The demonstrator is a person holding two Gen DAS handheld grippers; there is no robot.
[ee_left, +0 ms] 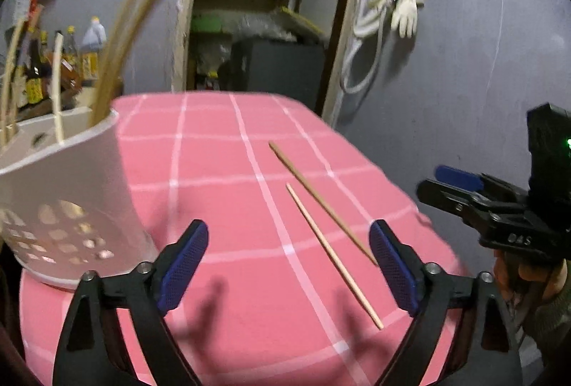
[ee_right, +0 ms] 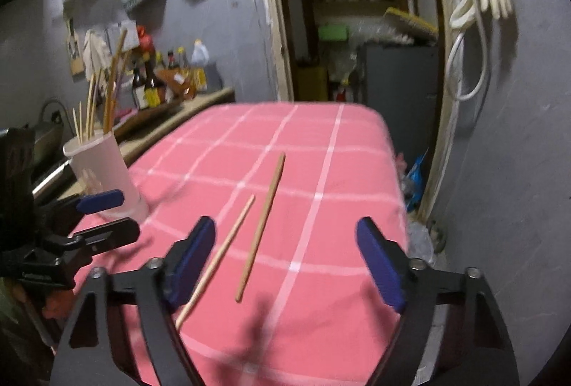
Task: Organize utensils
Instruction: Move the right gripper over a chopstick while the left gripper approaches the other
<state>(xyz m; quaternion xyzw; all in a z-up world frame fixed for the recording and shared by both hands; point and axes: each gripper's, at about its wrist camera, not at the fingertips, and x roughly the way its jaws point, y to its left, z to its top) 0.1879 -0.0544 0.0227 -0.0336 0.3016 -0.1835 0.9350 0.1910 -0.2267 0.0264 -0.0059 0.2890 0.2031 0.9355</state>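
Between left gripper (ee_left: 289, 264) pads, chopsticks (ee_left: 328, 243).

— That tablecloth (ee_right: 321, 150), centre frame: pink with a white grid.
— And the holder (ee_left: 71, 179) at left is white, the chopsticks (ee_left: 321, 193) pale tan, the gripper pads (ee_left: 183, 264) blue.

— Where do the two chopsticks (ee_left: 330, 243) lie?
— Side by side on the tablecloth (ee_left: 232, 207), centre of the left wrist frame, lower centre of the right wrist frame (ee_right: 249, 236).
— And the utensil holder (ee_left: 67, 207)?
— At the frame's left, standing on the cloth, with sticks upright in it. Bottles (ee_right: 153, 86) stand behind it, upper left.
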